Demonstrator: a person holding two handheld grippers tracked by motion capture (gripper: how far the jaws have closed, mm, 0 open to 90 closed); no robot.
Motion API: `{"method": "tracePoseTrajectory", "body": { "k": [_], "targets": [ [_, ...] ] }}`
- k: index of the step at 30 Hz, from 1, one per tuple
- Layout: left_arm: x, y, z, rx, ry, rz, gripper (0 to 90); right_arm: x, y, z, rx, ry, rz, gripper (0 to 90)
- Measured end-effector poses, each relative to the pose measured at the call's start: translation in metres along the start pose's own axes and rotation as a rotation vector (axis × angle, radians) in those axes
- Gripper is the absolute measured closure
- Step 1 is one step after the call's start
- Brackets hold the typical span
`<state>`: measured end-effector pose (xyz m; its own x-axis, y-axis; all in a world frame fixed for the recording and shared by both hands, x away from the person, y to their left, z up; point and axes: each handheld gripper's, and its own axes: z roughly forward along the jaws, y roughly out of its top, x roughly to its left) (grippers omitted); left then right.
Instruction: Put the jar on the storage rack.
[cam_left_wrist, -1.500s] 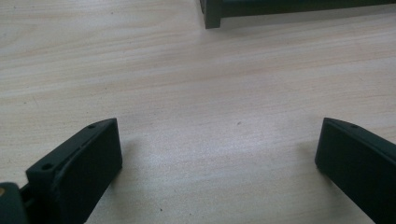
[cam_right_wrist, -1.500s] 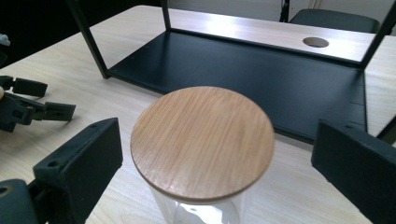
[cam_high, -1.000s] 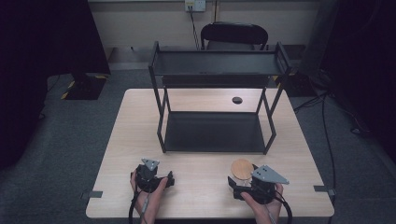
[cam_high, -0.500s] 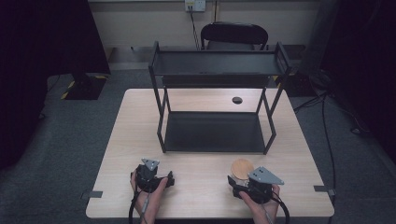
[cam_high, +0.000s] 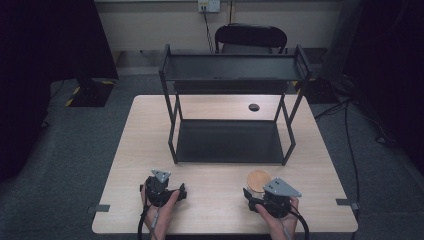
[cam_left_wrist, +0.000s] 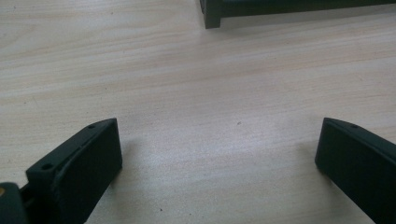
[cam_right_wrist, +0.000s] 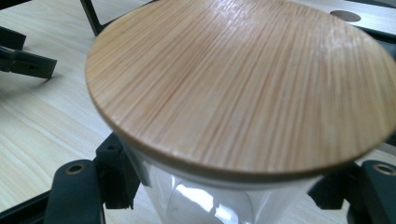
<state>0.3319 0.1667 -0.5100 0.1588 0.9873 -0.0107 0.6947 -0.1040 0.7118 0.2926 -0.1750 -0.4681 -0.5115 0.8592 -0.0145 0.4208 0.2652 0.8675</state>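
No readable text or markings

No lettering, label, brand, number or sign can be made out on the wooden lid (cam_right_wrist: 243, 84), the black shelf rack (cam_high: 232, 75) or the table (cam_high: 145, 130); the wall socket plate (cam_high: 209, 5) is too small to read

Jar (cam_right_wrist: 205, 196) body mostly hidden beneath bamboo lid (cam_right_wrist: 243, 84).

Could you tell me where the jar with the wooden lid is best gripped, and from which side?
Grip the jar by its clear round wall just under the overhanging wooden lid, coming in level from the person's side. The right gripper is shut on it that way, one black jaw on each side.
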Motion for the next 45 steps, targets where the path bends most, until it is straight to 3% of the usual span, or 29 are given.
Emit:
{"method": "tracePoseTrajectory", "body": {
  "k": [19,45],
  "targets": [
    [0.000,0.000,0.000,0.000,0.000,0.000,0.1,-0.004,0.020,0.001,0.002,0.010,-0.013,26.2],
    [0.000,0.000,0.000,0.000,0.000,0.000,0.1,-0.004,0.058,0.025,0.011,0.030,-0.050,26.3]
  ]
}}
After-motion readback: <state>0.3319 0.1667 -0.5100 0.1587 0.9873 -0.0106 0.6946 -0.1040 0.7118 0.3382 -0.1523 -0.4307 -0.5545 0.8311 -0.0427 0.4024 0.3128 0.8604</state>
